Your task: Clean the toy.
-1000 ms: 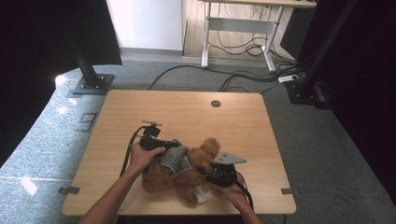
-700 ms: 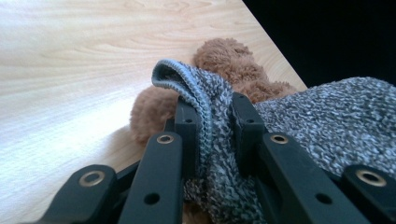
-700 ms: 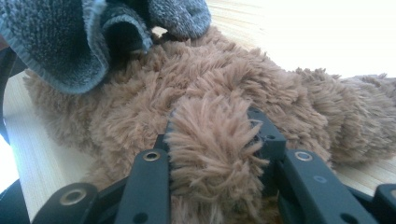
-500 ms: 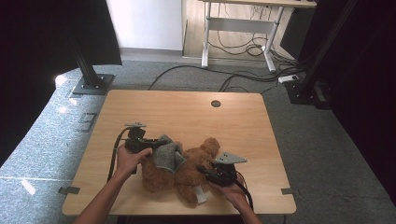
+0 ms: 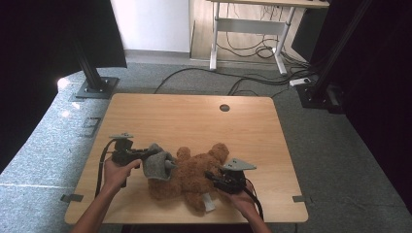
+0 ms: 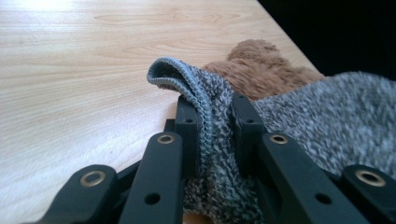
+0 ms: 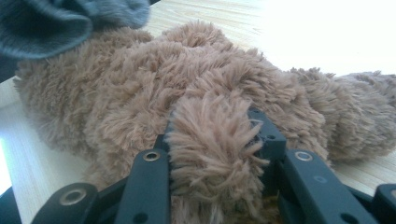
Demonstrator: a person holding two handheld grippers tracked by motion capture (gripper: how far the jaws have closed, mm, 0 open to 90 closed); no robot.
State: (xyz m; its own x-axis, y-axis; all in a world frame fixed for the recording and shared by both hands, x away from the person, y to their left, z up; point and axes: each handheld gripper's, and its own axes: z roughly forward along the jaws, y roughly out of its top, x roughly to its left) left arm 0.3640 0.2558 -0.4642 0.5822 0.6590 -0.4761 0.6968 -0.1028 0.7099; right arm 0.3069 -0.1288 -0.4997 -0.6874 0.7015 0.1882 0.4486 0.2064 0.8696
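Wooden table point(image 5: 194, 121): left tongs point(image 5: 154, 161) pinch grey garment point(image 5: 156, 167), right tongs point(image 5: 212, 177) clamp teddy bear point(image 5: 194, 177), limb unidentifiable.

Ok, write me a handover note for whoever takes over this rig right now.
Left gripper: shut on the rolled edge of the grey knit garment, at the table's left front.
Right gripper: shut on a tuft of the teddy bear, pinning it near the front edge of the table.
Things: the bear lies on the table; the garment is bunched at its left end, one part still against the fur.
Done: garment mostly pulled off to the left.
Left: probably draw it fully clear while the right grip holds the bear, then set both down.
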